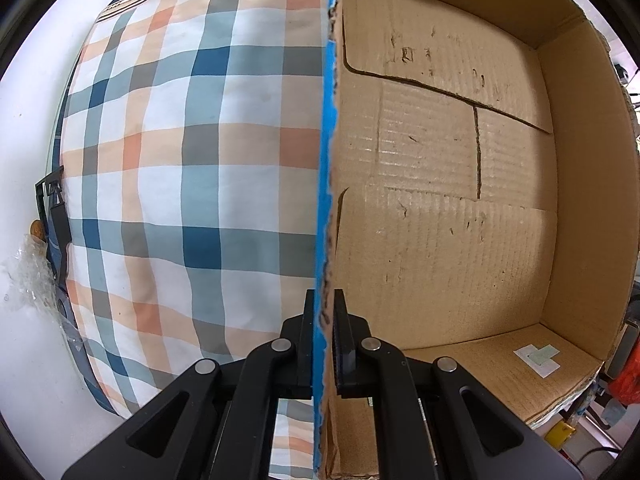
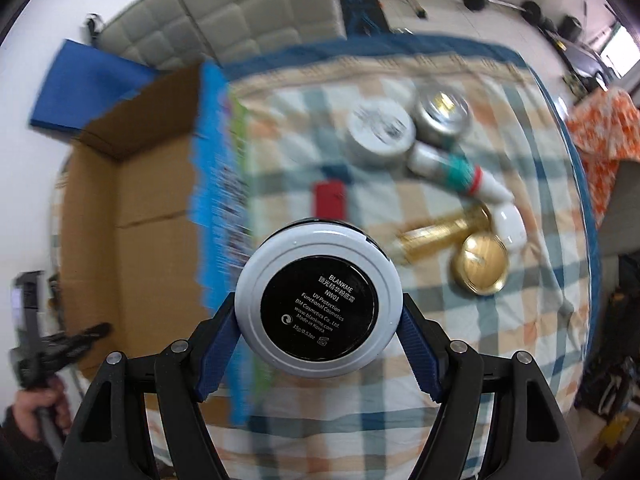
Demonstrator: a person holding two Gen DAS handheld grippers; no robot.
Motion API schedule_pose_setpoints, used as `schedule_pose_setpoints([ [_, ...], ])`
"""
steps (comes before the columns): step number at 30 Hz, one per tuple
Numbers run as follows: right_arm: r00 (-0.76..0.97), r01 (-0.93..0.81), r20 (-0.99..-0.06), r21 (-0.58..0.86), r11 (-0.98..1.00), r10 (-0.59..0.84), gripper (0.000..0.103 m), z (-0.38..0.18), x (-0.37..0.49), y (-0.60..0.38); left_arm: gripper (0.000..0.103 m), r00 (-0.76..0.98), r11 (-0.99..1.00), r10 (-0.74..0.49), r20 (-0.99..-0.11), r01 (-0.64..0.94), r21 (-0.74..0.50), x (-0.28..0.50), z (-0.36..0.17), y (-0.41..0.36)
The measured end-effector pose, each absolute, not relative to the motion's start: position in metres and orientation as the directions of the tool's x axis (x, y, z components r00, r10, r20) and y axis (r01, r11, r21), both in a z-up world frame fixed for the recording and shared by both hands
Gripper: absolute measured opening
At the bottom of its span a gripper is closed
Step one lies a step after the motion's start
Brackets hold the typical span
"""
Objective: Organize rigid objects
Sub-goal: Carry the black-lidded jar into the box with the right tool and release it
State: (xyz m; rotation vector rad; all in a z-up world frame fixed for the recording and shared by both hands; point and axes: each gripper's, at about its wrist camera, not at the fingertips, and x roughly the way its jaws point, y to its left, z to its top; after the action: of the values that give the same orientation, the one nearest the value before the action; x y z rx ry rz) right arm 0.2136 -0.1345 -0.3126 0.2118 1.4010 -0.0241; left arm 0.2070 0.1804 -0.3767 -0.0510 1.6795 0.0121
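My left gripper (image 1: 325, 312) is shut on the blue-edged wall of an open cardboard box (image 1: 440, 200), one finger on each side. The box inside shows only bare cardboard and a small label. My right gripper (image 2: 318, 312) is shut on a round white cosmetic compact (image 2: 318, 302) with a black label, held above the checked cloth beside the box (image 2: 132, 208). On the cloth (image 2: 440, 320) lie a white jar (image 2: 380, 130), a silver jar (image 2: 442, 114), a white tube with teal and red bands (image 2: 456, 174), a gold bottle (image 2: 440, 232), a gold lid (image 2: 480, 262) and a red case (image 2: 330, 200).
The checked cloth (image 1: 192, 160) covers the bed left of the box wall. A grey padded headboard (image 2: 224, 12) and a blue mat (image 2: 88, 84) stand behind the box. Orange patterned fabric (image 2: 604, 132) lies at the right. A hand holding the left gripper shows in the right wrist view (image 2: 36, 412).
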Motion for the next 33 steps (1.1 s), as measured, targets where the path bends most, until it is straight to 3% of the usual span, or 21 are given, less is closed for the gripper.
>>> schedule_pose_setpoints([
  [14, 0.228, -0.044, -0.947, 0.224, 0.974, 0.228, 0.077, -0.261, 0.272, -0.023, 0.003, -0.097, 0.998, -0.047, -0.994, -0.056, -0.042, 0.208, -0.369, 0.186],
  [33, 0.112, -0.035, -0.942, 0.314, 0.949, 0.316, 0.077, -0.332, 0.339, 0.046, 0.003, -0.101, 0.995, -0.075, -0.992, -0.07, -0.068, 0.21, -0.367, 0.196],
])
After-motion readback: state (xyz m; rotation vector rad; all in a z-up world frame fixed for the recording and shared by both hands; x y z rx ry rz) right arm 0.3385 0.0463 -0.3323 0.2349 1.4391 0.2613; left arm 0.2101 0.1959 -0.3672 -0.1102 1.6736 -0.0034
